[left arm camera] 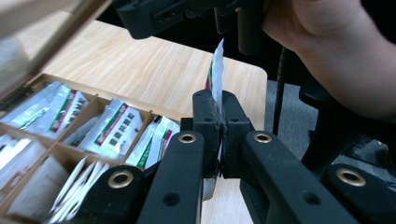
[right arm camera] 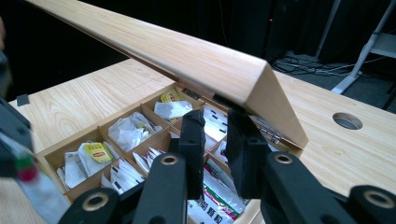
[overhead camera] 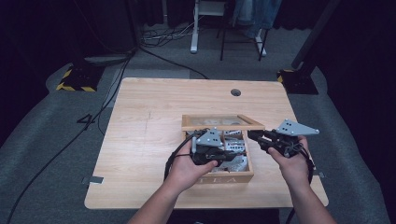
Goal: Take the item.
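Note:
A wooden tea box [overhead camera: 226, 178] sits at the table's near edge, its compartments [right arm camera: 126, 130] full of tea sachets. Its lid [overhead camera: 222, 122] is raised and tilted. My left gripper [left arm camera: 222, 116] is shut on a white sachet with green and red print [left arm camera: 217, 70], held on edge just above the box. My right gripper [right arm camera: 217, 116] reaches under the lid's [right arm camera: 187, 56] corner with its jaws slightly apart and nothing between them; the tips touch the lid's underside. In the high view the left gripper [overhead camera: 219, 151] hovers over the box and the right gripper [overhead camera: 253, 136] is at its right side.
The wooden table [overhead camera: 149, 140] has a round cable hole [overhead camera: 236, 92] at the back. Bare tabletop spreads left of the box. Cables and stand bases [overhead camera: 77, 79] lie on the grey floor beyond. The other hand [left arm camera: 327, 42] hangs close above the left gripper.

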`<state>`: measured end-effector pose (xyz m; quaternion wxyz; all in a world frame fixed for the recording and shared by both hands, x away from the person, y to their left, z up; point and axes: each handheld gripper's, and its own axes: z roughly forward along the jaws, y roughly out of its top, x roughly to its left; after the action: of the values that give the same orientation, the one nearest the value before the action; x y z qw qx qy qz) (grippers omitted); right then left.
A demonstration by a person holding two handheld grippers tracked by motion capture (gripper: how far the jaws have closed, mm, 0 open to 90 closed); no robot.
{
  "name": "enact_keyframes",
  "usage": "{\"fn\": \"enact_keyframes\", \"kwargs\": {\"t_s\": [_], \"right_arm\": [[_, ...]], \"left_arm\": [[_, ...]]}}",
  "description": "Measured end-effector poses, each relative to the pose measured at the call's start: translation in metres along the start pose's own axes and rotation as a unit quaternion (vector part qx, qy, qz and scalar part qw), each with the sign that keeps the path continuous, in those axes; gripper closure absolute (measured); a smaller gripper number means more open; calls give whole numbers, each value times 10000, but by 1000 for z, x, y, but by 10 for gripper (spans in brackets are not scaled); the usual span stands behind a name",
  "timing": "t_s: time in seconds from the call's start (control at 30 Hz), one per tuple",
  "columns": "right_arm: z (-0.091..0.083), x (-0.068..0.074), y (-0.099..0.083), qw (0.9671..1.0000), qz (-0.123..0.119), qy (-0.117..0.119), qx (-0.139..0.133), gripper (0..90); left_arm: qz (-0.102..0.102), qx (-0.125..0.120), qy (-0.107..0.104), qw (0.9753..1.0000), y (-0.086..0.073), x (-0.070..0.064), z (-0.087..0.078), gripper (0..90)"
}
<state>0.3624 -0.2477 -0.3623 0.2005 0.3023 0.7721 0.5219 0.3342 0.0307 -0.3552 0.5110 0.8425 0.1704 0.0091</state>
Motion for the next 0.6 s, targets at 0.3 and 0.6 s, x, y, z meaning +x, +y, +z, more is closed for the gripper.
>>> {"fn": "enact_keyframes", "kwargs": {"t_s": [0.3, 0.6], "right_arm": [[2, 2, -1, 10000, -15, -2, 44, 765], [2, 3, -2, 10000, -11, -1, 63, 765]], "left_arm": [[0, -64, 261, 9996, -12, 0, -31, 878], [-279, -131, 622, 9976, -37, 8, -66, 877]]}}
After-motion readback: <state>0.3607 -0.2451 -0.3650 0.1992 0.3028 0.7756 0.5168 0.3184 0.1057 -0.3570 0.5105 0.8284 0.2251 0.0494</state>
